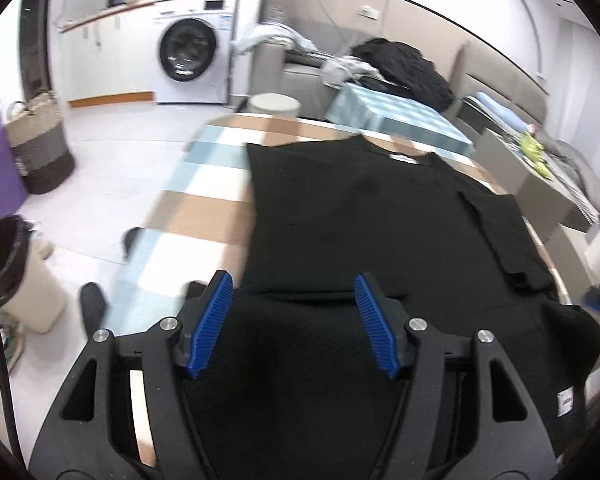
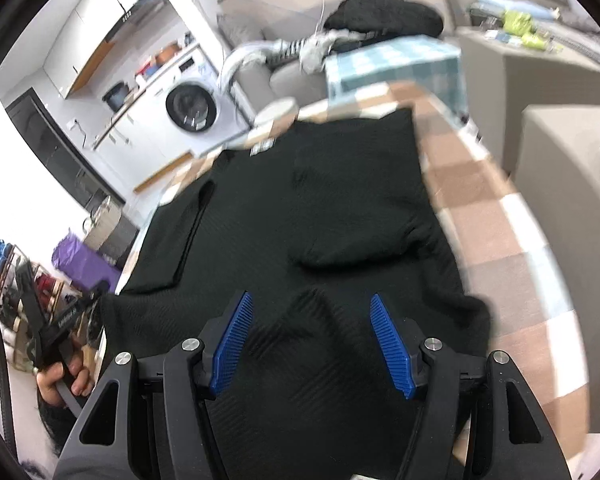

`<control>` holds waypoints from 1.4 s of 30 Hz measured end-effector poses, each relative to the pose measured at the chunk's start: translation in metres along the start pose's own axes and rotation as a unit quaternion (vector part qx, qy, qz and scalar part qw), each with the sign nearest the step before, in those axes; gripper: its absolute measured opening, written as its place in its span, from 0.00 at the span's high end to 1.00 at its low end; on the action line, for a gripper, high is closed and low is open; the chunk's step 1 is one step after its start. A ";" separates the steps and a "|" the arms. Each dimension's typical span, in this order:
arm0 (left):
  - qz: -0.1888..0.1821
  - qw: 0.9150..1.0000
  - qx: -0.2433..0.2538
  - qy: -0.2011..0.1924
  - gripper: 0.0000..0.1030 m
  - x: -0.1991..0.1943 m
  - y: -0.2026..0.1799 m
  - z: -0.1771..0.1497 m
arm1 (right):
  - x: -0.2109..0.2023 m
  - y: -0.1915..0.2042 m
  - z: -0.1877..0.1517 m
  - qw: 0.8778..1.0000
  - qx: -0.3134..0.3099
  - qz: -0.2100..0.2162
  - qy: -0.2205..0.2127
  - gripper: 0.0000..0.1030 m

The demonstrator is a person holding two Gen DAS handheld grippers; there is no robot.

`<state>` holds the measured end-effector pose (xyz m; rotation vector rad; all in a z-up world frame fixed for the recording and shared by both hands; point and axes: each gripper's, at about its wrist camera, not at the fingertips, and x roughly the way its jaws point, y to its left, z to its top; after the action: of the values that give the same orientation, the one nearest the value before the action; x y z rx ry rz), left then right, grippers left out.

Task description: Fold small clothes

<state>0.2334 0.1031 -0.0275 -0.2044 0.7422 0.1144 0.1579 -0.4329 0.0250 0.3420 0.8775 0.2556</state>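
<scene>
We've got a black top (image 1: 360, 208) lying flat on the table w/ a checked cloth (image 1: 204, 200) in tan, white & pale blue. Neck end, w/ its white label (image 1: 404, 159), points away from us; both sides are folded in over the middle, so it's a long narrow strip. The near hem end sags over the table's front edge under our tools.

Left gripper (image 1: 292, 324): blue ribbed pads (image 1: 212, 320) stand apart, nothing pinched between them. Black fabric shows in the gap, but below the pads, not in their grip. Right gripper (image 2: 312, 344): pads (image 2: 392, 344) likewise apart, a raised wrinkle of the top sits between them, no squeeze on it that we can see.

In the right wrist view a hand (image 2: 60, 380) at lower left grips the handle of the other tool, just beside the top's left edge.

Bkgd: washing machine (image 1: 188, 60) against the far wall, woven basket (image 1: 40, 148) on the floor at left, a heap of dark clothes (image 1: 404, 64) on a 2nd table beyond ours.
</scene>
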 end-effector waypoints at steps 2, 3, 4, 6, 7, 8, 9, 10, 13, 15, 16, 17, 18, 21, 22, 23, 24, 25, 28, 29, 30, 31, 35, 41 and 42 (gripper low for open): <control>0.013 1.000 -0.002 -0.003 0.27 -0.009 0.013 -0.007 | -0.020 -0.008 0.001 1.000 0.001 -0.007 -0.019 0.30; 0.021 1.000 -0.004 -0.003 0.21 -0.014 0.020 -0.013 | -0.027 -0.013 0.001 0.999 0.001 -0.018 -0.026 0.30; 0.025 1.000 -0.005 -0.002 0.21 -0.017 0.024 -0.017 | -0.034 -0.019 -0.001 0.999 -0.002 -0.035 -0.030 0.30; 0.034 0.999 -0.007 0.005 0.20 -0.020 0.035 -0.026 | -0.036 -0.029 -0.006 0.998 -0.002 -0.057 -0.020 0.30; 0.039 0.999 -0.011 0.011 0.20 -0.018 0.039 -0.029 | -0.033 -0.036 -0.011 0.998 0.004 -0.066 -0.005 0.30; 0.041 0.999 -0.017 0.019 0.20 -0.016 0.044 -0.033 | -0.030 -0.041 -0.015 0.998 0.011 -0.068 0.009 0.30; 0.039 0.999 -0.025 0.026 0.20 -0.015 0.049 -0.038 | -0.026 -0.045 -0.019 0.997 0.017 -0.065 0.023 0.30; 0.038 0.998 -0.030 0.030 0.20 -0.015 0.053 -0.041 | -0.019 -0.049 -0.025 0.997 0.025 -0.052 0.042 0.30; 0.038 0.998 -0.034 0.037 0.20 -0.013 0.059 -0.049 | -0.006 -0.056 -0.031 0.998 0.031 -0.019 0.055 0.57; 0.041 0.998 -0.034 0.036 0.20 -0.014 0.060 -0.051 | 0.000 -0.058 -0.025 0.998 0.037 -0.002 0.048 0.86; 0.041 0.998 -0.033 0.033 0.20 -0.018 0.061 -0.052 | -0.002 -0.056 -0.019 0.999 0.028 0.006 0.027 0.92; 0.043 0.998 -0.032 0.030 0.20 -0.020 0.061 -0.051 | -0.005 -0.054 -0.011 1.000 0.014 -0.007 0.000 0.92; 0.045 0.998 -0.031 0.027 0.20 -0.023 0.061 -0.050 | -0.007 -0.056 -0.005 1.000 0.013 -0.017 -0.014 0.93; 0.047 0.998 -0.036 0.026 0.20 -0.026 0.063 -0.051 | 0.006 -0.076 0.013 0.998 0.038 -0.044 -0.020 0.90; 0.048 0.998 -0.038 0.029 0.20 -0.026 0.063 -0.051 | 0.014 -0.079 0.016 0.998 0.042 -0.054 -0.009 0.83; 0.049 0.998 -0.040 0.032 0.20 -0.025 0.064 -0.052 | 0.023 -0.086 0.016 0.997 0.048 -0.063 0.014 0.76; 0.051 0.997 -0.041 0.037 0.20 -0.024 0.065 -0.055 | 0.027 -0.090 0.015 0.996 0.054 -0.062 0.027 0.74; 0.051 0.997 -0.041 0.043 0.20 -0.023 0.065 -0.057 | 0.028 -0.093 0.011 0.996 0.061 -0.049 0.033 0.71; 0.050 0.996 -0.040 0.060 0.20 -0.017 0.066 -0.064 | 0.019 -0.095 -0.004 0.998 0.054 -0.018 0.031 0.55; 0.049 0.996 -0.039 0.065 0.20 -0.014 0.066 -0.065 | 0.016 -0.094 -0.012 0.998 0.043 -0.015 0.033 0.55; 0.047 0.996 -0.038 0.072 0.20 -0.010 0.065 -0.067 | 0.015 -0.092 -0.017 0.999 0.034 -0.013 0.036 0.55; 0.043 0.995 -0.035 0.078 0.20 -0.007 0.064 -0.068 | 0.015 -0.090 -0.021 0.999 0.025 -0.012 0.039 0.55; 0.034 0.995 -0.013 0.094 0.21 0.001 0.055 -0.071 | 0.019 -0.089 -0.033 0.998 0.010 -0.015 0.059 0.55; 0.025 0.994 -0.001 0.106 0.27 0.007 0.050 -0.075 | 0.014 -0.094 -0.040 0.998 0.011 -0.020 0.056 0.49; 0.023 0.994 -0.002 0.109 0.32 0.009 0.051 -0.076 | 0.013 -0.095 -0.041 0.998 0.010 -0.019 0.057 0.49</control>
<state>0.1814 0.1358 -0.0953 -0.2060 0.9637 0.1385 0.1412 -0.5076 -0.0460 0.3320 0.9979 0.2321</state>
